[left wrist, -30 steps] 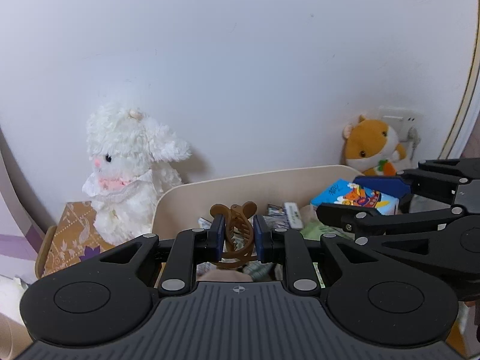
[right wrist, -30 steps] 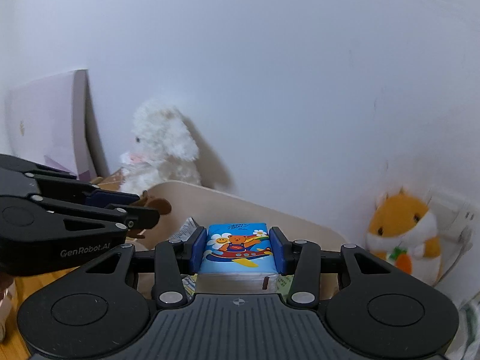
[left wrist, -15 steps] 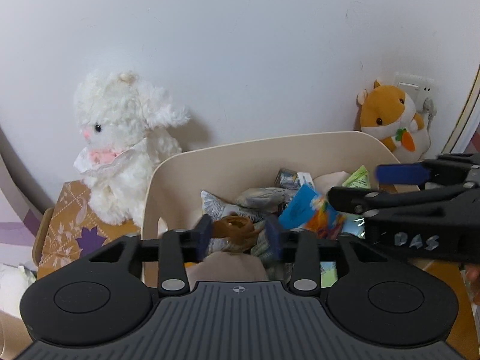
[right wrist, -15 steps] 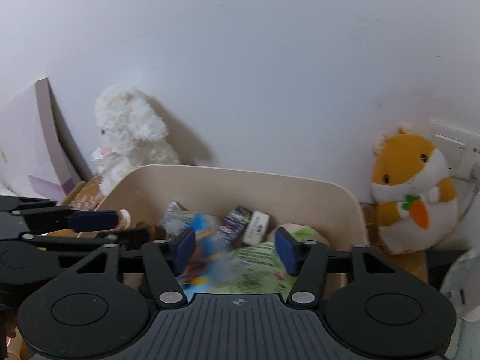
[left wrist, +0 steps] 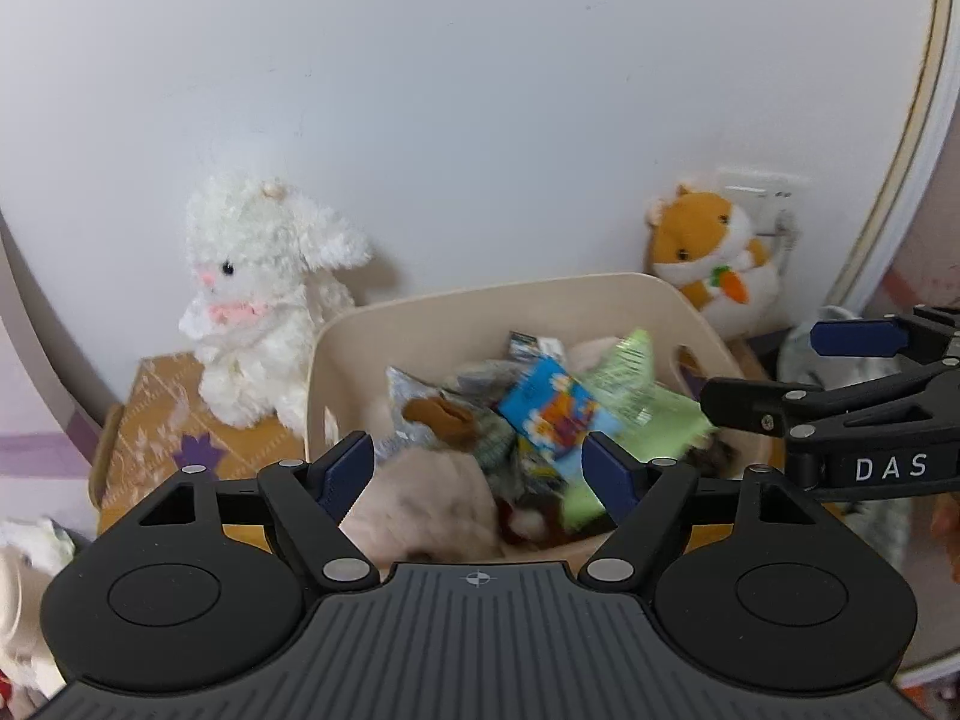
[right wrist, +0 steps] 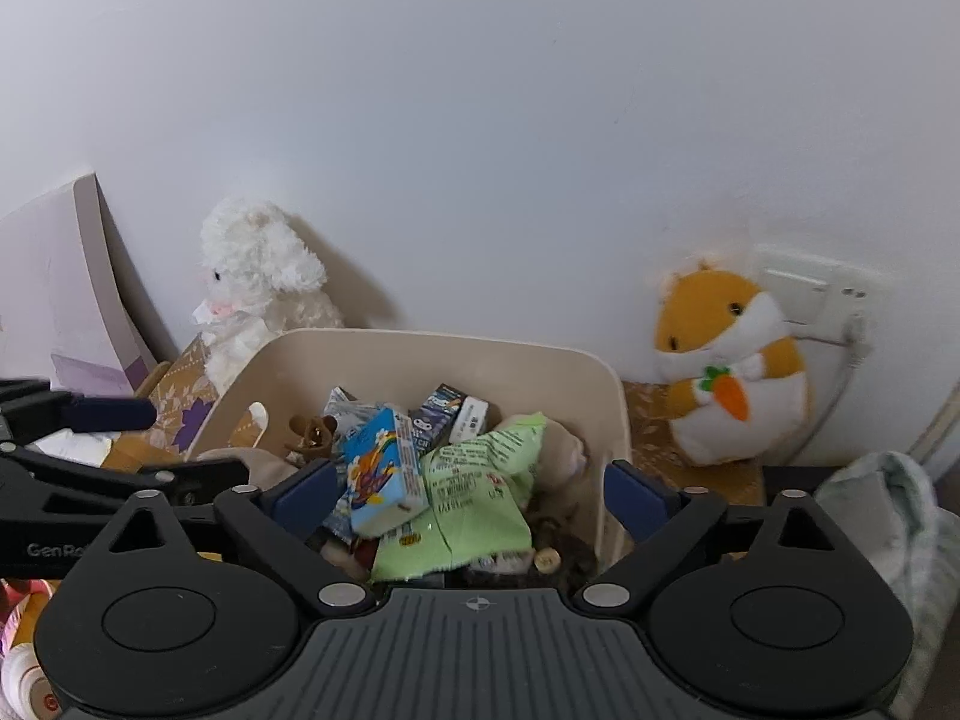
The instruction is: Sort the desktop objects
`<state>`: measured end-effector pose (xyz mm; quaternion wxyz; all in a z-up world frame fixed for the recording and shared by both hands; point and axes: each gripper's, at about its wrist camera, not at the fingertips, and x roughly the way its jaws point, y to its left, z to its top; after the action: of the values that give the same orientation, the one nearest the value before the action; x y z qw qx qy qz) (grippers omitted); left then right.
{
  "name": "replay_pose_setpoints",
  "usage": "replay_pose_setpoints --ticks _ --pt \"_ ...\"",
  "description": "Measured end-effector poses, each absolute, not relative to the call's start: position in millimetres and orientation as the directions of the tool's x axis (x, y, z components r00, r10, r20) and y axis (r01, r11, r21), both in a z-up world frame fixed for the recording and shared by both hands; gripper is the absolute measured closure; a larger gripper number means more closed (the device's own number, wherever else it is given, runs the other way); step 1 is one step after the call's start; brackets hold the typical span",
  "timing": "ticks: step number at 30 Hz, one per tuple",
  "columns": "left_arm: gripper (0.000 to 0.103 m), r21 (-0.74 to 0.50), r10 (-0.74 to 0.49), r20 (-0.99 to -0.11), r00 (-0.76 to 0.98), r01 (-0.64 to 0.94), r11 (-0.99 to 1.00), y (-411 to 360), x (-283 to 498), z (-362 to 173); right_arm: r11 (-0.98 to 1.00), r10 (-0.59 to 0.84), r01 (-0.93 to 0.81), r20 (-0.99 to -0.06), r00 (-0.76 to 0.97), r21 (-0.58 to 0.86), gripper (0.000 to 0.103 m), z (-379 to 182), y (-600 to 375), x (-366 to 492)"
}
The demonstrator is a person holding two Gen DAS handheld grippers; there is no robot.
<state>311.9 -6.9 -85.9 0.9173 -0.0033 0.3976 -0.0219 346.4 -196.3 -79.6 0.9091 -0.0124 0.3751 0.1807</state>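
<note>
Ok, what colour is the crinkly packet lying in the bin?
Light green with dark print; the packet shows best in the right wrist view.

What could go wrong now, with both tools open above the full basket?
1. The blue tissue pack lies tilted on the heap in the beige basket; it may slide when more is added.
2. The left tool and right tool hang close together over the basket, so they could bump.
3. The brown hair claw sits near the basket's wall, among wrappers, and may get buried.
</note>
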Motion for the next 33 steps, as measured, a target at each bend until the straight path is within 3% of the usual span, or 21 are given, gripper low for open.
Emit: replay_pose_setpoints --ticks 13,33 --pt "0.025 -0.022 -0.009 -0.733 0.68 -0.011 1.0 1.1 231.9 -42.9 0.937 0.29 -0.342 -0.707 0.645 0.072 0.0 -35.6 -203.2 253.8" --pt "0.025 -0.029 -0.045 -0.753 0.656 0.036 0.999 1.4 123.1 -8.9 0.94 0.326 -0.287 -0.738 0.59 0.186 0.0 -17.6 -234.2 160.1"
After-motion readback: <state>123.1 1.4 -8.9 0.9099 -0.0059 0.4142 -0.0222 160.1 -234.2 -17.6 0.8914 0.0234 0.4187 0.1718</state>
